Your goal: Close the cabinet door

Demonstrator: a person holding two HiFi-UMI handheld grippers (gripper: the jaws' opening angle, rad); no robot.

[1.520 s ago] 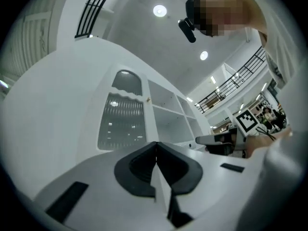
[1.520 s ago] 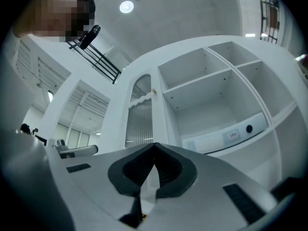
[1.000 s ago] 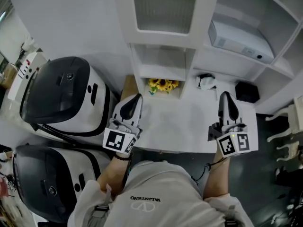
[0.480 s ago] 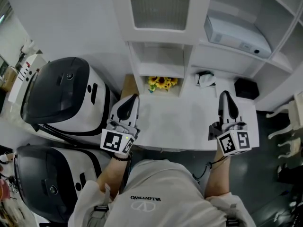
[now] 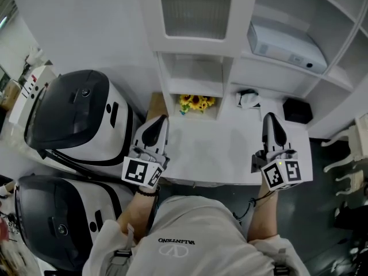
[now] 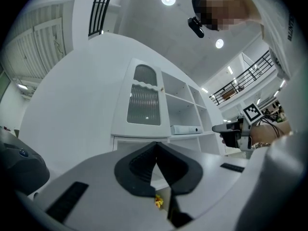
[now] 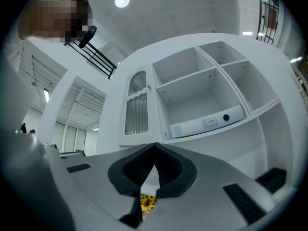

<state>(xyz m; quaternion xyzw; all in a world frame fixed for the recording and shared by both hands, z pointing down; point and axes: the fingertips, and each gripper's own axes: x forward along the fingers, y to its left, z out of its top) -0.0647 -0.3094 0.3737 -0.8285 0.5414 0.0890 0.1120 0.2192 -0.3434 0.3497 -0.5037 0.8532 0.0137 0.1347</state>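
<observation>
The white cabinet door (image 5: 196, 7) with a ribbed glass pane stands at the top of the head view. It looks flush with the cabinet front, beside the open shelves (image 5: 299, 16). It also shows in the left gripper view, door (image 6: 143, 101), and in the right gripper view, door (image 7: 137, 105). My left gripper (image 5: 158, 123) hovers over the white counter (image 5: 224, 148), shut and empty, well short of the door. My right gripper (image 5: 270, 119) hovers to the right at the same depth, shut on nothing. Both pairs of jaws meet at their tips, left gripper (image 6: 155, 146) and right gripper (image 7: 154, 147).
Yellow sunflowers (image 5: 196, 102) sit in a cubby under the door. A white flat box (image 5: 284, 42) lies on a shelf. A small black box (image 5: 299, 111) and a small white object (image 5: 248, 98) sit on the counter. Two big black-and-white machines (image 5: 75, 117) stand at the left.
</observation>
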